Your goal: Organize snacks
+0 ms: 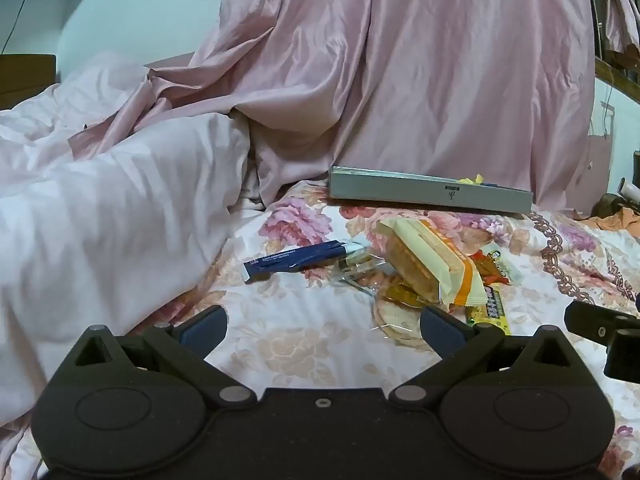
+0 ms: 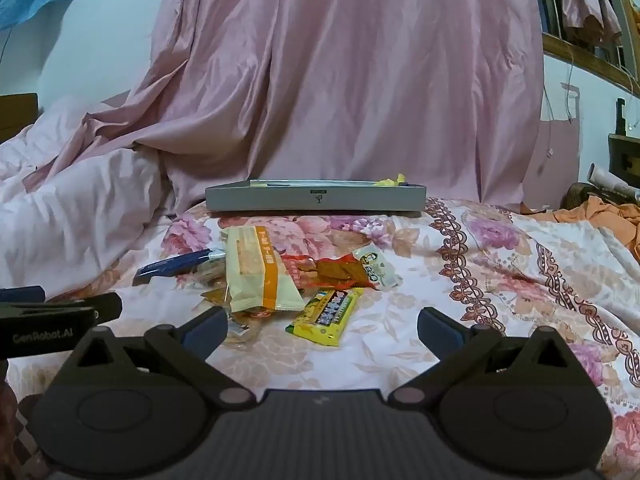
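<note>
Both grippers, left gripper [image 1: 323,330] and right gripper [image 2: 318,330], wide open, empty. Snack pile [image 2: 272,280] overlaps mid-bed; grabbing the yellow bar [image 2: 326,315] may snag neighbours, miss the tray [image 2: 316,198].

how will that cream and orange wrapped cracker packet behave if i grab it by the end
The cream and orange plastic-wrapped cracker packet likely feels light, and its glossy film may be slippery. Its crimped end would probably flop, while the blocky middle looks stiffer. The biscuits showing through may crack under a hard pinch. It leans on other wrapped snacks, so lifting it may shift them.
</note>
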A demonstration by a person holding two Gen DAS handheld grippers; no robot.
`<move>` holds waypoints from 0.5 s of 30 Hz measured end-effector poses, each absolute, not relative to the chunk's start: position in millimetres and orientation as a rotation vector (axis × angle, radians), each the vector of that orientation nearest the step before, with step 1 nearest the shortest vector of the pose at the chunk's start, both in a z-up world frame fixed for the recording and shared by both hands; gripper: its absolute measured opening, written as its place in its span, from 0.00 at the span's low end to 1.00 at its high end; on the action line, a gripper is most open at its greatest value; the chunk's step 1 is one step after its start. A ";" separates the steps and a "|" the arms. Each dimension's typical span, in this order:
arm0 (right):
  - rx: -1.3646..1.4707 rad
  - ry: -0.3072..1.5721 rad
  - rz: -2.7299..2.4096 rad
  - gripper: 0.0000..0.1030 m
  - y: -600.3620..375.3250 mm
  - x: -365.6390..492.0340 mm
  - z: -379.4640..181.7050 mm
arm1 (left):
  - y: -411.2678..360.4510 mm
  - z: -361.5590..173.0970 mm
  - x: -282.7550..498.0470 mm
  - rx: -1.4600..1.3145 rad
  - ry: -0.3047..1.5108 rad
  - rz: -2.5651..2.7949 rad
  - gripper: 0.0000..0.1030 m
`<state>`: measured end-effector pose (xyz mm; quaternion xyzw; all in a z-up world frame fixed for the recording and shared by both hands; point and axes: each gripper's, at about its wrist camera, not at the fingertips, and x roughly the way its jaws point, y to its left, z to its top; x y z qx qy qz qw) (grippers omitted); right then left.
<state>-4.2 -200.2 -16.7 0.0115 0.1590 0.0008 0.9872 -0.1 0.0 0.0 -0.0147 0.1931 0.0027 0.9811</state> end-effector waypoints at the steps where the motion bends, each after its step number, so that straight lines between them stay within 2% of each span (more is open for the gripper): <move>1: 0.025 0.320 0.002 1.00 -200.4 -4.3 -16.6 | 0.0 0.0 0.0 -0.030 0.389 0.004 0.99; 15: 0.026 0.322 -0.001 1.00 -200.0 -4.5 -16.5 | -2.1 0.5 -0.8 -0.032 0.393 0.006 0.99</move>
